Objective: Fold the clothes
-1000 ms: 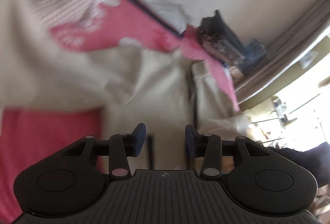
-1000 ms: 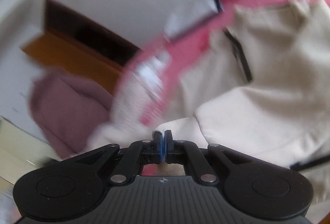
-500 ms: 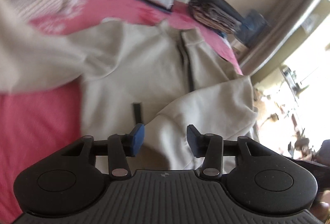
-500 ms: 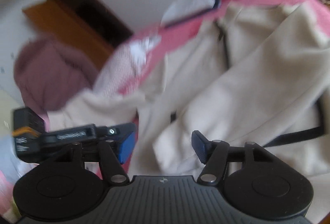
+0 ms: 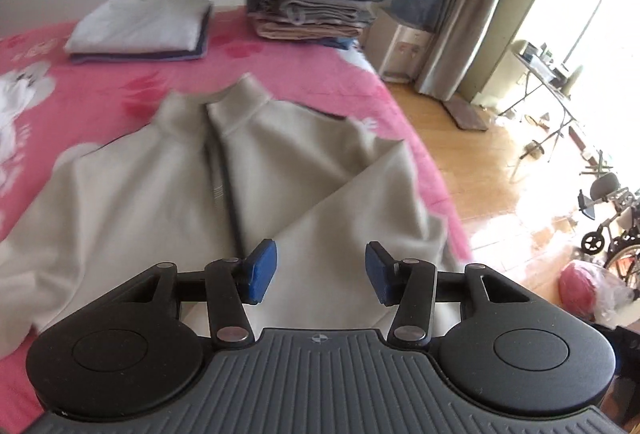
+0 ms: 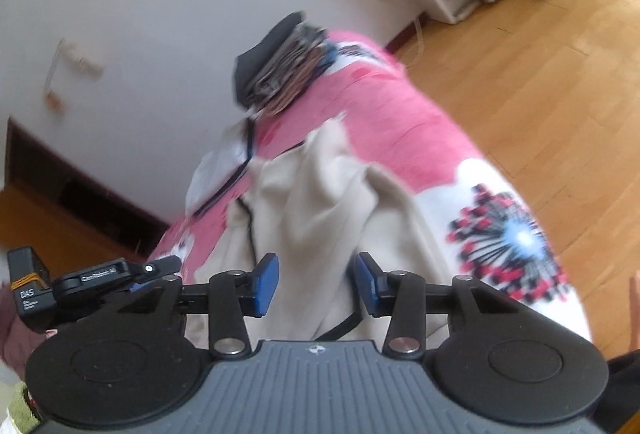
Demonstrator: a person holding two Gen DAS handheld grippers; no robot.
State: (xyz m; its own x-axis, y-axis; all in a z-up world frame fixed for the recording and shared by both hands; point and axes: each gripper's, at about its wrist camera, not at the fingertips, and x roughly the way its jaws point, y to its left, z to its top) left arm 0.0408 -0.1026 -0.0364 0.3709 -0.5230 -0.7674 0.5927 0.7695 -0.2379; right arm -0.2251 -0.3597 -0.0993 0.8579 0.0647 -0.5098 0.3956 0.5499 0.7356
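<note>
The pink bedspread (image 5: 304,66) fills most of the left wrist view, and it now lies level, where a second ago it ran tilted and blurred. The beige zip jacket (image 5: 160,186) lies spread across it, collar toward the wall, one sleeve folded over its front; half a second ago that sleeve sat bunched lower. Behind it stand a dark-topped stack of folded clothes (image 5: 312,10) and a smaller white-topped folded pile (image 5: 140,26), both well apart from the jacket.

The left gripper (image 5: 320,272) hovers above the jacket's lower part, blue pads spread with nothing between them, as in the earlier frames. The right gripper (image 6: 316,284) also stands apart and empty above the jacket (image 6: 320,202); a second ago its pads were pressed together.

In the right wrist view, a black device (image 6: 32,290) on the left gripper's side carries a label reading "DAS", with smaller lines too blurred to read, and a black arm (image 6: 100,274) bears pale lettering that cannot be made out.
</note>
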